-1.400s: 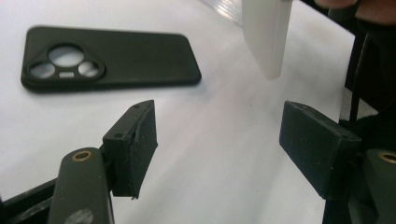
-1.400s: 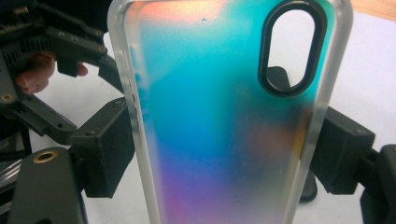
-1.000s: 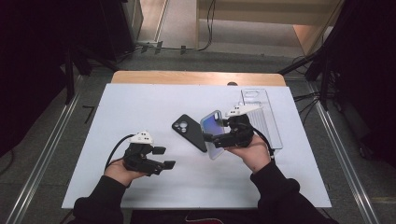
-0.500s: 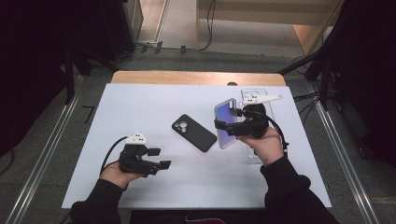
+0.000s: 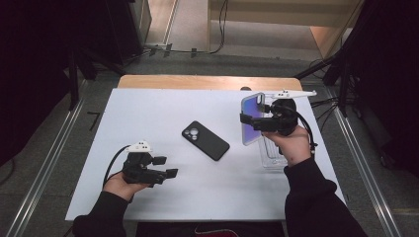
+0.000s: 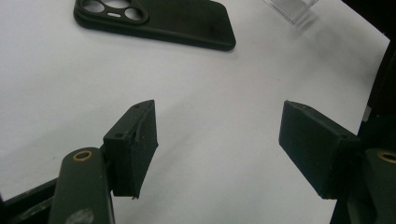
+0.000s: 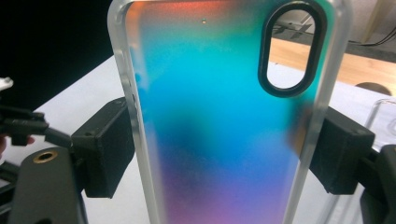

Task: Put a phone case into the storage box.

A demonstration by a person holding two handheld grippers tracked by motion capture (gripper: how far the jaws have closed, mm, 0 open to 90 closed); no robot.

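A black phone (image 5: 205, 140) lies camera side up in the middle of the white table (image 5: 163, 106); the left gripper view has it (image 6: 159, 21) ahead of the jaws. My right gripper (image 5: 251, 121) is shut on an iridescent blue-purple phone case (image 5: 252, 116) with clear edges, held upright above the table's right side. In the right gripper view the case (image 7: 210, 116) stands between the two pads (image 7: 105, 144), which press its long edges. My left gripper (image 5: 165, 166) rests low at the front left, open, with nothing between its fingers (image 6: 133, 144).
A clear plastic box (image 5: 274, 155) lies on the table under my right hand, its corner (image 6: 292, 7) at the top of the left gripper view. A wooden board (image 5: 207, 81) borders the table's far edge. Metal rails run along both sides on the floor.
My right gripper has lifted the iridescent case off the table beside the phone, carried it right and away, and turned it upright. The left gripper has hardly moved.
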